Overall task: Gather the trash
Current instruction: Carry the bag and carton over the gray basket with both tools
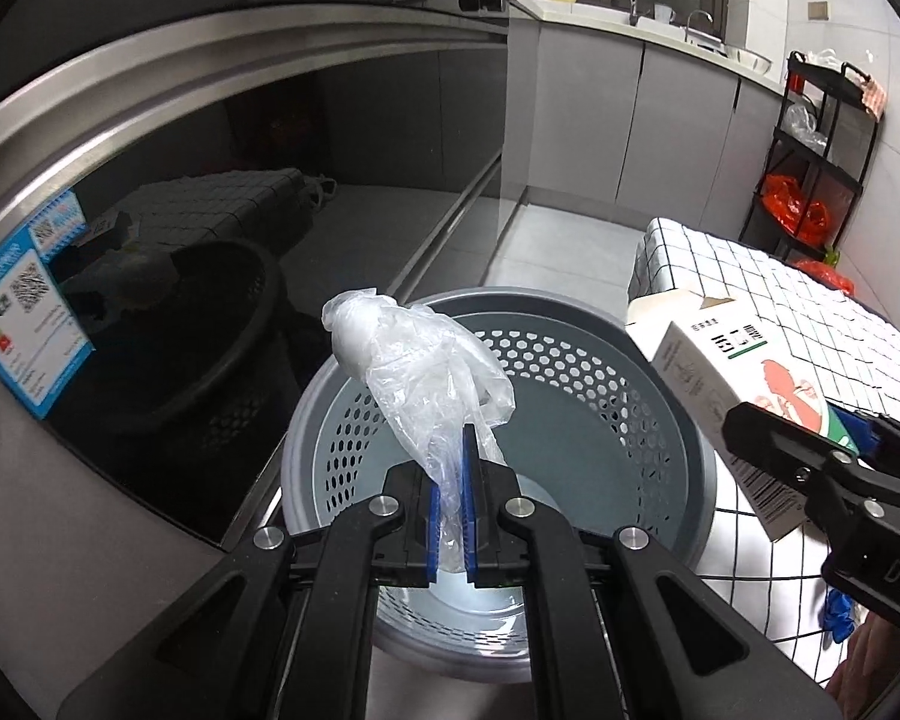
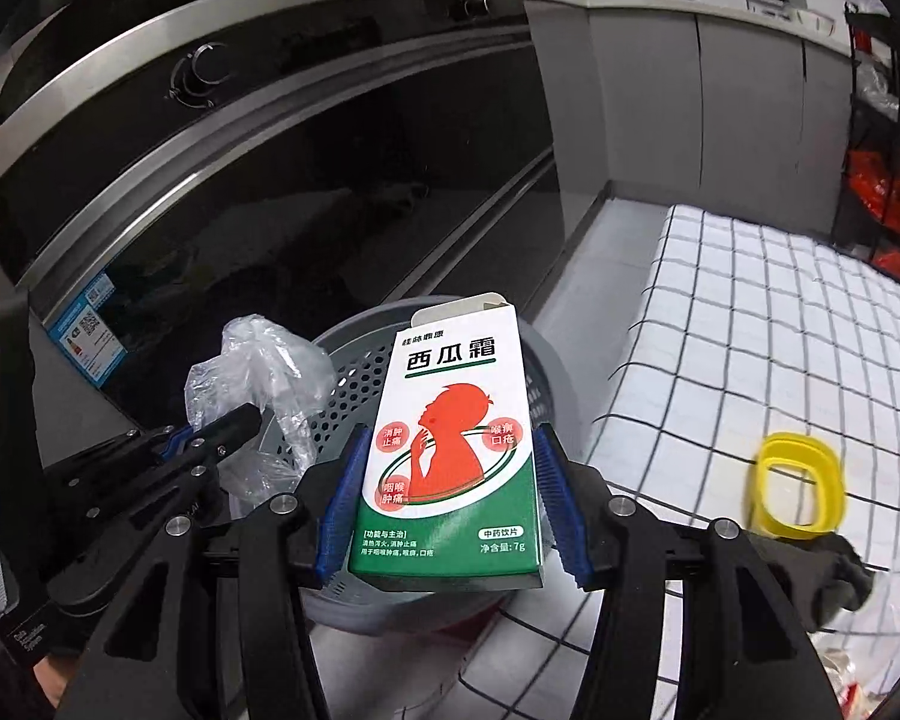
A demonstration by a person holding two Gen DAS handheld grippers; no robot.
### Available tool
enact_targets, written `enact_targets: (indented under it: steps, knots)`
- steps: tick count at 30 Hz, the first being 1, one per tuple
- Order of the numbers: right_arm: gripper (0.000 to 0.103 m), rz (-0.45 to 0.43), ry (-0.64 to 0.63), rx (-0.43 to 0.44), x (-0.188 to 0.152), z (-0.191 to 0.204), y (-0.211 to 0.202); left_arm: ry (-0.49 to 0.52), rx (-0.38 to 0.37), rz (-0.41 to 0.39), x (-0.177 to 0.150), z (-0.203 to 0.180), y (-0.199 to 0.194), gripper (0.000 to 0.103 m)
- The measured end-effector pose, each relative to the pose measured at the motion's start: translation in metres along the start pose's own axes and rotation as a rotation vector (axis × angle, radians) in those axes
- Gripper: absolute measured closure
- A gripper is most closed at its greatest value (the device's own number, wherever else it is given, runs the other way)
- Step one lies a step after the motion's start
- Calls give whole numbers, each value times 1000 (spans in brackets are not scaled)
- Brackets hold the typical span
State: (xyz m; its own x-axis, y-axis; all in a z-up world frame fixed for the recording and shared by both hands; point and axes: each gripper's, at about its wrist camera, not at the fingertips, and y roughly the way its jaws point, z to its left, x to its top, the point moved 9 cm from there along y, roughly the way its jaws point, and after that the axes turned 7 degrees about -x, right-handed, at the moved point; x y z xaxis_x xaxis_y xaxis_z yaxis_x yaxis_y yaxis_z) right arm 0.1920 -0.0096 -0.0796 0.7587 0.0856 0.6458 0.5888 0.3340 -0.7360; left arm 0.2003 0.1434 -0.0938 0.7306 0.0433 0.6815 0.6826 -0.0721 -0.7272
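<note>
Left gripper (image 1: pixel 453 480): jaws pinched nearly closed on a clear plastic bag (image 1: pixel 417 354), which sticks up and away toward 11 o'clock from the blue pads. Directly beyond the jaws in the left wrist view sits a grey perforated bin (image 1: pixel 576 372), mouth open, bag hanging over its near-left rim

Right gripper (image 2: pixel 447 480): jaws about half open, clamped on the sides of a white, red and green box (image 2: pixel 450 450), held upright with the printed face to the camera. Box top flap is open. In the right wrist view the bin shows behind the box, at 12 o'clock from the jaws, and the bag is at 9 o'clock

In the left wrist view the box and right gripper come in at 3 o'clock, over the bin's right rim

Desk (image 2: pixel 780 324) with a white checked cloth lies at 2 o'clock of the bin. A yellow ring (image 2: pixel 795 489) rests on the cloth at 3 o'clock of the box, blurred

Dark glass oven door (image 1: pixel 222 228) at 10 o'clock, reflecting the bin
</note>
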Motion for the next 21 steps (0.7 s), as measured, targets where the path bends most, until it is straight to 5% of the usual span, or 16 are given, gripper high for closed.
enact_targets:
  steps: [21]
  knots:
    - [50, 122, -40, 45, -13, 18, 47, -46, -12, 109, -21, 18, 30, 95]
